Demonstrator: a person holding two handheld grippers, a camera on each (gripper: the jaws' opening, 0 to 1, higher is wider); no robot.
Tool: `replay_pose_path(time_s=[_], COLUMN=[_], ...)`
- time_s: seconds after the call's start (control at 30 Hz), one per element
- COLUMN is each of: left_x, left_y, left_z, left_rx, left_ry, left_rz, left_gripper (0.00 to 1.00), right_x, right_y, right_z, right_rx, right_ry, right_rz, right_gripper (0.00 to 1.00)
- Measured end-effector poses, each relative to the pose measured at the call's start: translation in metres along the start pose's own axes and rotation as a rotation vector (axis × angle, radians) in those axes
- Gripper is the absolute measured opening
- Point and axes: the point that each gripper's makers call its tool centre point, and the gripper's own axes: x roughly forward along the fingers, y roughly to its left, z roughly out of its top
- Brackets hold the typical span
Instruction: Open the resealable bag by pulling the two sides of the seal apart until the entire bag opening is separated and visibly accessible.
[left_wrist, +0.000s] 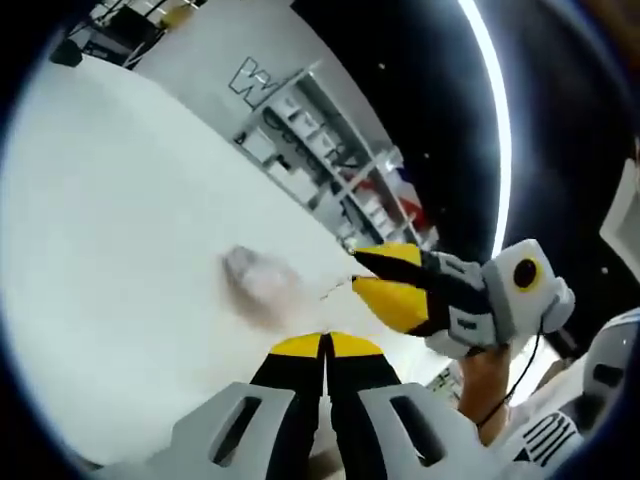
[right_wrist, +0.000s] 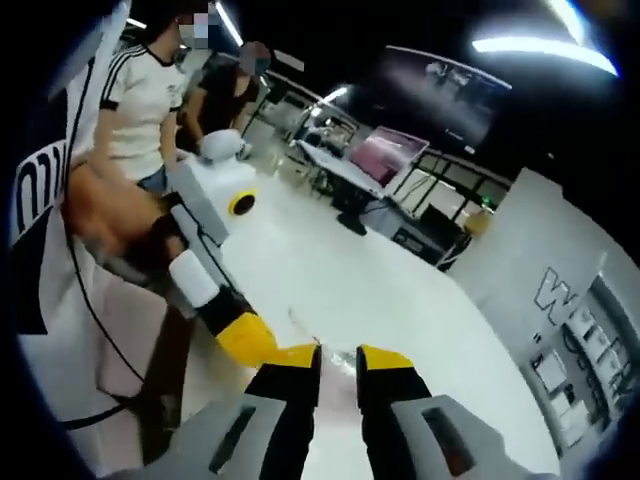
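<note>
A clear resealable bag (left_wrist: 262, 286) shows as a blurred patch over the white table (left_wrist: 120, 220), just past my left gripper (left_wrist: 325, 345). That gripper's yellow-tipped jaws are pressed together, apparently on the bag's near edge. My right gripper (left_wrist: 354, 272) reaches in from the right, jaws slightly apart, and a thin strip of film lies at its tips. In the right gripper view, the right gripper (right_wrist: 340, 360) has a gap between its fingertips (right_wrist: 385, 360), with faint clear film (right_wrist: 305, 328) ahead of it. The left gripper's yellow tip (right_wrist: 250, 338) touches in from the left.
Shelving with boxes (left_wrist: 330, 160) stands past the table's far edge. Two people (right_wrist: 140, 110) stand close on the left in the right gripper view. Behind them are desks and a lit screen (right_wrist: 385, 150). A cable (right_wrist: 90, 300) hangs by the table.
</note>
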Motion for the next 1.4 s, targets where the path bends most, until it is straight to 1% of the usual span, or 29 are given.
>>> replay_pose_path(time_s=[0.07, 0.13, 0.17, 0.23, 0.3, 0.37, 0.4, 0.43, 0.53, 0.67, 0.7, 0.73, 0.77, 0.8, 0.83, 0.9, 1.0, 1.03, 1.13, 1.23, 1.3, 1.33, 1.4], left_x=[0.000, 0.000, 0.000, 0.000, -0.001, -0.002, -0.002, -0.001, 0.002, 0.002, 0.001, 0.000, 0.000, 0.000, -0.001, -0.001, -0.002, -0.002, -0.003, -0.004, -0.004, -0.003, -0.003], left_y=[0.000, -0.001, -0.001, 0.000, 0.000, 0.001, 0.002, 0.003, 0.003, 0.000, 0.001, 0.002, 0.002, 0.003, 0.002, 0.001, 0.000, 0.000, 0.000, -0.001, -0.001, -0.001, 0.000], left_z=[-0.002, -0.004, -0.005, -0.005, -0.004, -0.003, -0.003, -0.004, -0.009, -0.006, -0.005, -0.005, -0.004, -0.004, -0.005, -0.006, -0.007, -0.008, -0.007, -0.005, -0.002, -0.001, 0.001], left_rx=[-0.001, 0.003, 0.007, 0.007, 0.005, 0.009, 0.010, 0.009, -0.002, -0.001, 0.000, 0.000, -0.001, -0.003, -0.003, -0.003, 0.003, 0.007, 0.014, 0.038, 0.075, 0.117, 0.185], left_ry=[0.005, 0.011, 0.014, 0.015, 0.011, 0.009, 0.011, 0.016, 0.028, 0.021, 0.019, 0.015, 0.012, 0.010, 0.010, 0.010, 0.011, 0.016, 0.011, 0.004, -0.004, -0.008, -0.005], left_rz=[0.000, -0.001, 0.002, 0.003, 0.004, 0.008, 0.010, 0.011, 0.004, -0.003, -0.001, 0.001, 0.002, 0.004, 0.004, 0.004, 0.004, 0.008, 0.009, 0.015, 0.019, 0.022, 0.037], left_gripper=[0.01, 0.01, 0.01, 0.01, 0.01, 0.01, 0.01, 0.01, 0.01, 0.01, 0.01, 0.01, 0.01, 0.01, 0.01, 0.01, 0.01, 0.01, 0.02, 0.02, 0.02, 0.02, 0.02], right_x=[0.006, 0.012, 0.016, 0.019, 0.020, 0.020, 0.016, 0.015, 0.011, 0.007, 0.005, 0.004, 0.004, 0.004, 0.004, 0.008, 0.013, 0.015, 0.017, 0.018, 0.017, 0.017, 0.015], right_y=[0.009, 0.011, 0.011, 0.010, 0.011, 0.009, 0.007, 0.002, -0.008, -0.011, -0.011, -0.010, -0.008, -0.006, -0.002, 0.002, 0.005, 0.004, 0.004, 0.001, -0.002, -0.003, -0.006], right_z=[0.000, 0.002, 0.003, 0.006, 0.008, 0.013, 0.017, 0.020, 0.025, 0.019, 0.017, 0.015, 0.013, 0.010, 0.005, -0.003, -0.012, -0.014, -0.016, -0.019, -0.019, -0.019, -0.017], right_rx=[-0.028, -0.043, -0.064, -0.069, -0.058, -0.054, -0.054, -0.044, -0.021, -0.011, -0.005, 0.013, 0.038, 0.051, 0.044, 0.028, 0.038, 0.035, 0.028, 0.042, 0.054, 0.058, 0.082], right_ry=[0.007, 0.009, 0.011, 0.008, -0.001, -0.029, -0.049, -0.070, -0.094, -0.086, -0.080, -0.079, -0.074, -0.060, -0.042, -0.012, 0.012, 0.020, 0.026, 0.025, 0.020, 0.015, -0.004], right_rz=[0.028, 0.031, 0.035, 0.037, 0.045, 0.031, 0.015, -0.017, -0.053, -0.059, -0.057, -0.057, -0.056, -0.050, -0.043, -0.052, -0.058, -0.071, -0.096, -0.123, -0.149, -0.155, -0.182], right_gripper=[0.14, 0.13, 0.12, 0.12, 0.06, 0.00, 0.00, 0.00, 0.00, 0.00, 0.02, 0.09, 0.18, 0.20, 0.19, 0.18, 0.17, 0.17, 0.13, 0.08, 0.04, 0.00, 0.00])
